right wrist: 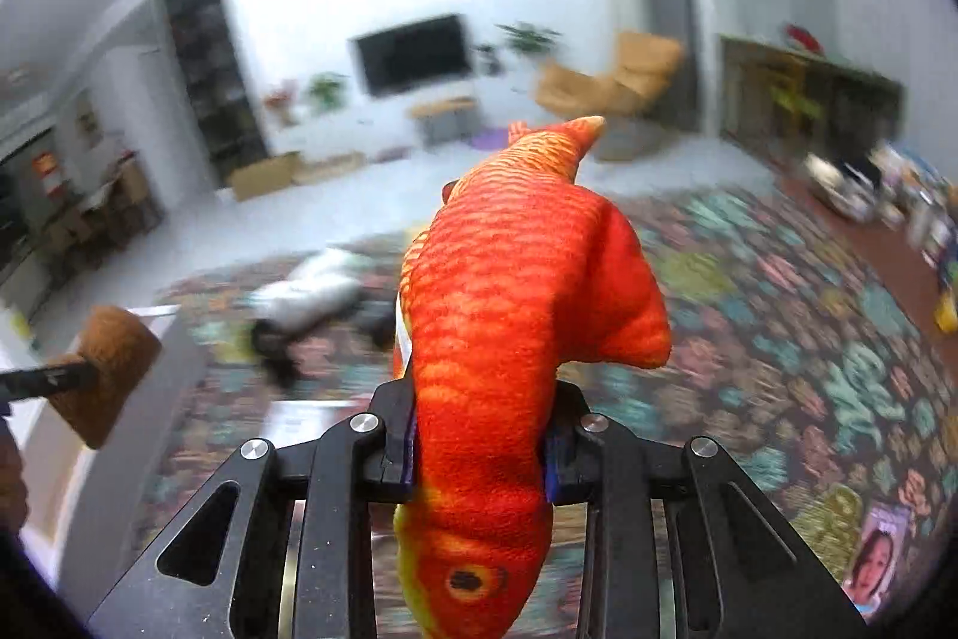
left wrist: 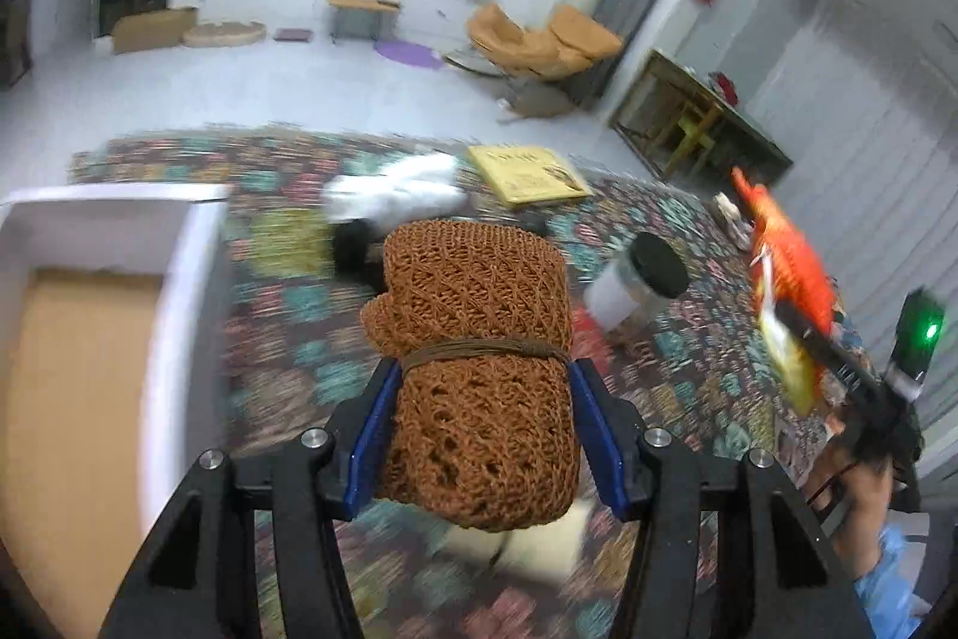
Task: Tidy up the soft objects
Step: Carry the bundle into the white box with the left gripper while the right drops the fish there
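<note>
My left gripper (left wrist: 482, 399) is shut on a rolled brown knitted cloth (left wrist: 473, 333) tied with a cord, held above the patterned table. My right gripper (right wrist: 479, 435) is shut on an orange plush fish (right wrist: 515, 315), head down, tail up. The fish also shows in the left wrist view (left wrist: 790, 273) at the right, and the brown roll shows in the right wrist view (right wrist: 111, 369) at the left. A white open box (left wrist: 185, 279) with a cardboard bottom stands at the left. A white soft object (left wrist: 401, 190) lies farther back on the table.
A jar with a black lid (left wrist: 640, 285) lies on its side right of the roll. A yellow book (left wrist: 527, 175) lies at the far table edge. A photo card (right wrist: 871, 561) lies at the near right. Clutter (right wrist: 868, 190) sits at the far right.
</note>
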Demonstrator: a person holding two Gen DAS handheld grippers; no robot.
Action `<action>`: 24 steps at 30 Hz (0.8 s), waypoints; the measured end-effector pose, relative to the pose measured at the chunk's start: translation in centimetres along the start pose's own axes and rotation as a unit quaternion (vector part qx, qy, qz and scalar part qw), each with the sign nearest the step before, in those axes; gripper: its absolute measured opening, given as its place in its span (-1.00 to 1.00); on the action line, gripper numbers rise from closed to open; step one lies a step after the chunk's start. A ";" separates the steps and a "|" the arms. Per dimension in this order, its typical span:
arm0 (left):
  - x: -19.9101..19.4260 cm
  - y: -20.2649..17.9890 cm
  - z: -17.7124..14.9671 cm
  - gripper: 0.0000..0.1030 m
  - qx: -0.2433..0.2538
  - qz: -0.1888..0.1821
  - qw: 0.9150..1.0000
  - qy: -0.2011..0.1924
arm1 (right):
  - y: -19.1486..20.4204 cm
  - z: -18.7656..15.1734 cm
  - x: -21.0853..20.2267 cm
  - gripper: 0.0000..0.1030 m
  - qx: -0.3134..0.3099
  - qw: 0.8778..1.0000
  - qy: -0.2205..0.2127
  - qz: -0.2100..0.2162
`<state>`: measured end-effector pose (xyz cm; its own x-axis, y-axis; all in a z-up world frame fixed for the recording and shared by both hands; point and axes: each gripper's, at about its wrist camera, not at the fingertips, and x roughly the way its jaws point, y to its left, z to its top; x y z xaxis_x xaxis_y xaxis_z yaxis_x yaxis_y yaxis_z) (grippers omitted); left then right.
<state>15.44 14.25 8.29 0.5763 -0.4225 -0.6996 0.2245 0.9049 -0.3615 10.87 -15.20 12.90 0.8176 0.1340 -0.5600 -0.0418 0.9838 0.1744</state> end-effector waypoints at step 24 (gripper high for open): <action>-17.4 21.4 -17.4 0.92 -0.200 0.272 0.939 -0.072 | 37.3 -11.5 4.2 0.71 -0.107 0.908 0.203 0.349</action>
<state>-3.43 40.06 2.00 0.6263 0.1345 -0.7679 -0.4300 0.8812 -0.1964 6.17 23.42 7.72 0.2709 0.7245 -0.6338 -0.6146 0.6369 0.4654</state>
